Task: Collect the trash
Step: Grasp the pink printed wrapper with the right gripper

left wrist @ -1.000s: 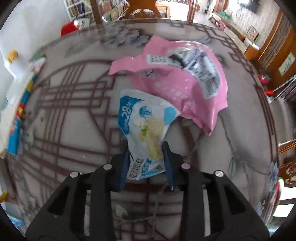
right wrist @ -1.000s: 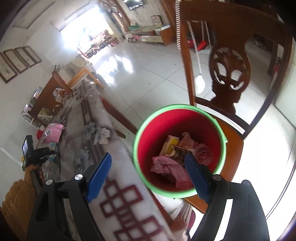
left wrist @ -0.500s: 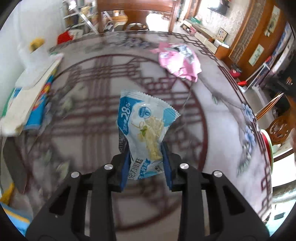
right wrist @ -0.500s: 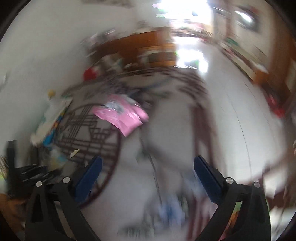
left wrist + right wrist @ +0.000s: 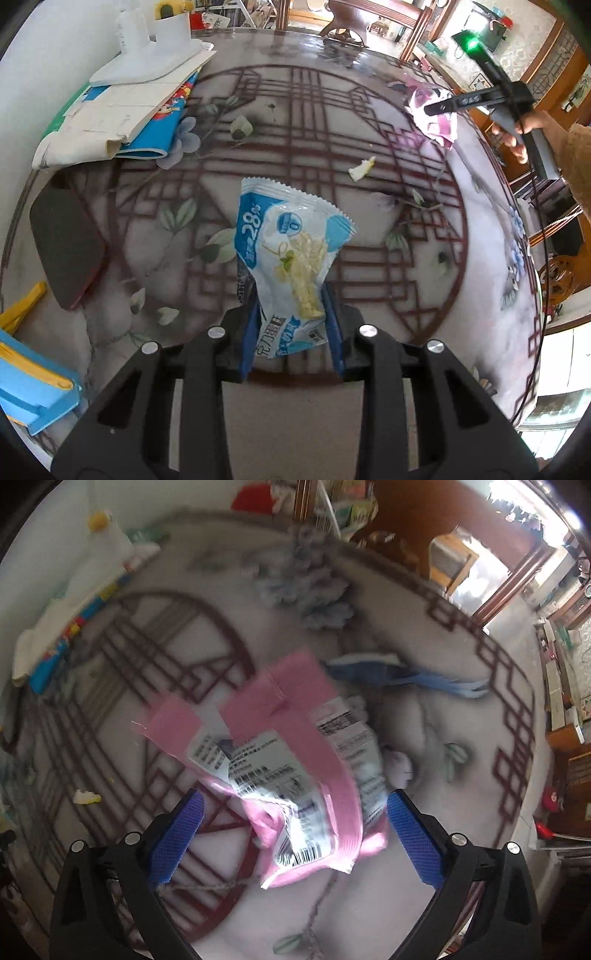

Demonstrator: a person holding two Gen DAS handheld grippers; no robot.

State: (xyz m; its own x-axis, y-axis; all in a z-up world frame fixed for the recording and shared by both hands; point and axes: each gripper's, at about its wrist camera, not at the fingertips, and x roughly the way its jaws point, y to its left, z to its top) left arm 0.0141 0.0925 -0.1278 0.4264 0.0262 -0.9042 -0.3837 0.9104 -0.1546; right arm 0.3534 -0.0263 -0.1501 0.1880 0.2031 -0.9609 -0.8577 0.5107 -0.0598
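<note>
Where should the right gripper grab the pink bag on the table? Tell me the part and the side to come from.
Take the crumpled, raised middle of the pink bag, coming from straight above. It lies loosely on the table with folds standing up, so the flat edges give little to pinch. The right gripper, open wide, already straddles it; close across the bunched ridge near the white label.

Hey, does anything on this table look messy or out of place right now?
Yes. A torn, crumpled pink mailer bag lies on the table, and a small pale scrap sits loose on the pattern. The left gripper holds a blue-and-white snack wrapper.
</note>
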